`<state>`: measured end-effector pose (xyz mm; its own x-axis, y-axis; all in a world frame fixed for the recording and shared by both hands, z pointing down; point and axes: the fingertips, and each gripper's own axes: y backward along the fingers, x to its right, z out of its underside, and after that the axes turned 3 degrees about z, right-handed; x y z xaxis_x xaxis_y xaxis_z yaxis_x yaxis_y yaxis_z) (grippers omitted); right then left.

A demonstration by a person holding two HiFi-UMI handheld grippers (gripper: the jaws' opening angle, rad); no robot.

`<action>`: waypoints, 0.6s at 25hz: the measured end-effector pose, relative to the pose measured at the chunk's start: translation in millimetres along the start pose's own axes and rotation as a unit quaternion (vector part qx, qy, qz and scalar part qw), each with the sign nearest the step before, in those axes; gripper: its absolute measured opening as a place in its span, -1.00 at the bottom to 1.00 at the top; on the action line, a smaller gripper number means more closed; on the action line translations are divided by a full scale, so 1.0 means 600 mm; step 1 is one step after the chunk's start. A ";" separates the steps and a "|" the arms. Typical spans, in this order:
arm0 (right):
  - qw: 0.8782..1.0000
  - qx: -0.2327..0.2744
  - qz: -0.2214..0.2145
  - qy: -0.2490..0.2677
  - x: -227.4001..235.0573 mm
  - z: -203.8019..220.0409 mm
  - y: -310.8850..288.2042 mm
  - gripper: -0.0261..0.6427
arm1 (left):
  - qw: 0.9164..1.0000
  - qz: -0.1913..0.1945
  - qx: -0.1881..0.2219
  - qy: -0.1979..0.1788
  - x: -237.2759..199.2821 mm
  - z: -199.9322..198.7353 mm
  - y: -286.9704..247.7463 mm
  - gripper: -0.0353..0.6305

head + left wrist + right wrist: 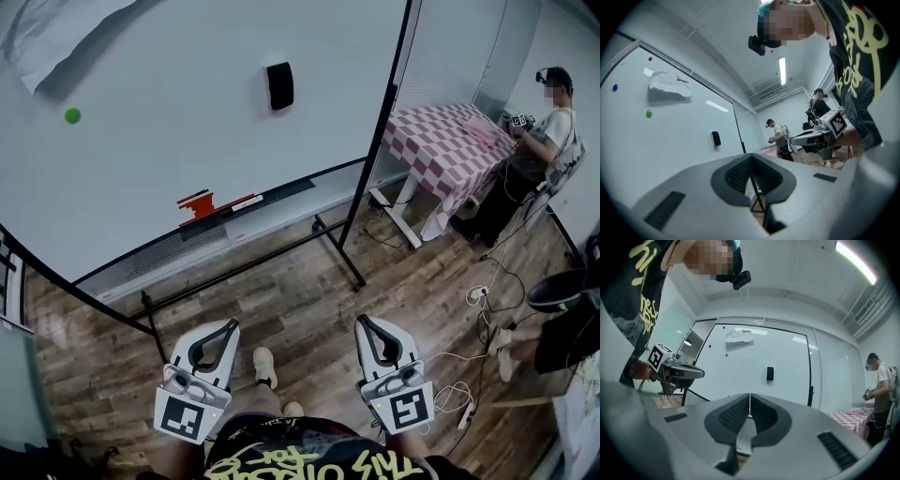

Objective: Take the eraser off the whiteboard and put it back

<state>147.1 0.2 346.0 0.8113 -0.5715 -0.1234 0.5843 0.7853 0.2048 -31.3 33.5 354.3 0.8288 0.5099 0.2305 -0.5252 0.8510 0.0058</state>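
Holding left tongs [228, 325] and right tongs [364, 322] closed and empty, I'm well off the eraser [279, 85]. I'd step closer, approaching squarely.

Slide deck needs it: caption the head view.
Left gripper and right gripper, both shut, face the whiteboard; black eraser untouched on it.

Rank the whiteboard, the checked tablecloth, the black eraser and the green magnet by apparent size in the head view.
1. whiteboard: fills most of the upper left.
2. checked tablecloth
3. black eraser
4. green magnet: a small dot.
The gaps are wide, so distance from the camera leaves no rank in doubt.
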 end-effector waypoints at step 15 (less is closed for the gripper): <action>1.000 0.004 0.000 0.016 0.034 0.022 -0.161 -0.89 | 1.000 0.010 0.009 0.007 -0.126 0.029 -0.110 -0.88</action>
<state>106.7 -90.7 336.7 0.8117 -0.5631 -0.1553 0.5841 0.7831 0.2132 -62.8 -63.2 353.6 0.8204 0.5293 0.2163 -0.5455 0.8379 0.0189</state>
